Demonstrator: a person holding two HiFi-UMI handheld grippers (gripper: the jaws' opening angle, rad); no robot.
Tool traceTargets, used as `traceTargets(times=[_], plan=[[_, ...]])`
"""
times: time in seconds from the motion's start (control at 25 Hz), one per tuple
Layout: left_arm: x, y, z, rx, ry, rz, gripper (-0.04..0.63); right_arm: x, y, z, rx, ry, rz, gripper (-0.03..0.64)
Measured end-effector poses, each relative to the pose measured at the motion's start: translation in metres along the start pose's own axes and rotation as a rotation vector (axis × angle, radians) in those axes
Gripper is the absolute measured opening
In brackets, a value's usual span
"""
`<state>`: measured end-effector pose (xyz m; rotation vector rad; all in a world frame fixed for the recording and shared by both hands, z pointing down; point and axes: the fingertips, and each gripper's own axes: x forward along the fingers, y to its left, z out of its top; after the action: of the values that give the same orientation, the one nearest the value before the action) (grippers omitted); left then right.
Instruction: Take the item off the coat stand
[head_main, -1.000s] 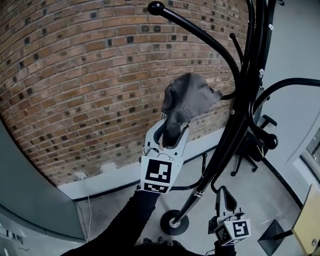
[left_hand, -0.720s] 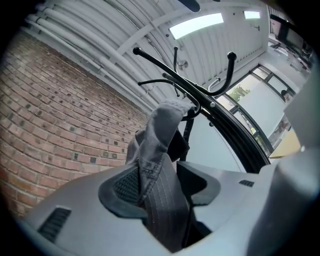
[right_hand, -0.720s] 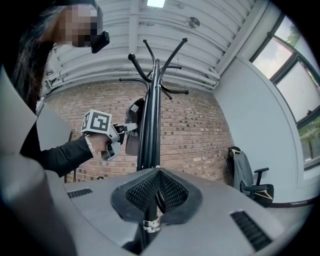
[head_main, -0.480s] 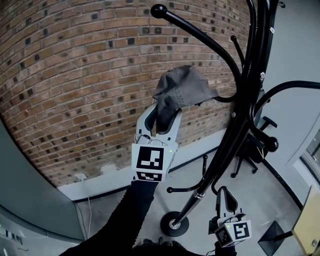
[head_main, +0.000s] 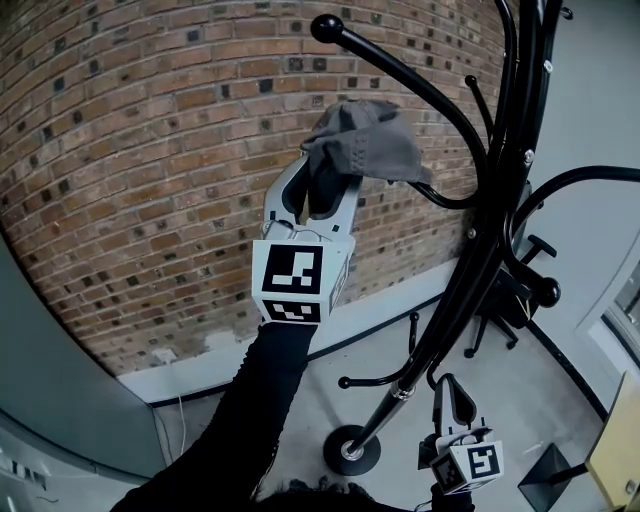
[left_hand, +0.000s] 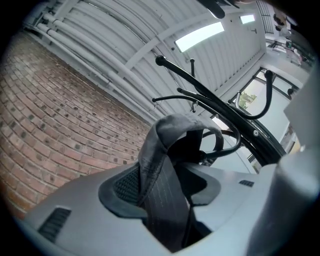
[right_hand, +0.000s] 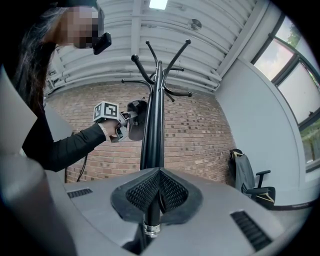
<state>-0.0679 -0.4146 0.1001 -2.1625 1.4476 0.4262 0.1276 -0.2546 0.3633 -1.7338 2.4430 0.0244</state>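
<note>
A grey cap (head_main: 365, 145) hangs by its fabric from my left gripper (head_main: 325, 185), which is shut on it and raised high against the brick wall. The cap sits just above a curved hook (head_main: 440, 197) of the black coat stand (head_main: 480, 260); whether it still touches the hook I cannot tell. In the left gripper view the cap (left_hand: 165, 165) fills the space between the jaws of the left gripper (left_hand: 167, 200). Low down, my right gripper (head_main: 450, 388) is shut on the stand's pole (right_hand: 151, 145); the right gripper (right_hand: 159, 192) pads press on the pole from both sides.
A brick wall (head_main: 150, 150) stands behind the stand. An office chair (right_hand: 247, 180) with a jacket on it is at the right by the grey wall. The stand's round base (head_main: 350, 450) rests on the floor. More hook arms (head_main: 400, 70) reach out above the cap.
My left gripper has risen with the cap, lifting it from beside the hook to above it. The right gripper has stayed on the pole.
</note>
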Motion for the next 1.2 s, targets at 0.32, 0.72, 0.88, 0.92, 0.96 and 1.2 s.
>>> traceTargets(times=[0.32, 0.72, 0.88, 0.92, 0.96, 1.2], plan=[[0.016, 0.020, 0.019, 0.022, -0.025, 0.026, 0.218, 0.002, -0.003, 0.004, 0.000, -0.017, -0.013, 0.011], [-0.015, 0.053, -0.010, 0.039, 0.050, 0.106, 0.218, 0.004, -0.004, 0.009, -0.003, -0.030, -0.014, 0.011], [-0.036, 0.070, -0.033, 0.047, 0.113, 0.161, 0.218, 0.005, 0.002, 0.008, -0.004, -0.030, 0.011, 0.010], [-0.041, 0.074, -0.038, 0.049, 0.127, 0.175, 0.218, 0.005, 0.003, 0.008, -0.006, -0.028, 0.017, 0.010], [-0.047, 0.077, -0.042, 0.048, 0.139, 0.185, 0.218, 0.005, 0.004, 0.008, -0.007, -0.026, 0.022, 0.010], [-0.083, 0.074, -0.059, 0.040, 0.190, 0.210, 0.218, 0.009, 0.012, 0.008, -0.010, -0.028, 0.055, 0.011]])
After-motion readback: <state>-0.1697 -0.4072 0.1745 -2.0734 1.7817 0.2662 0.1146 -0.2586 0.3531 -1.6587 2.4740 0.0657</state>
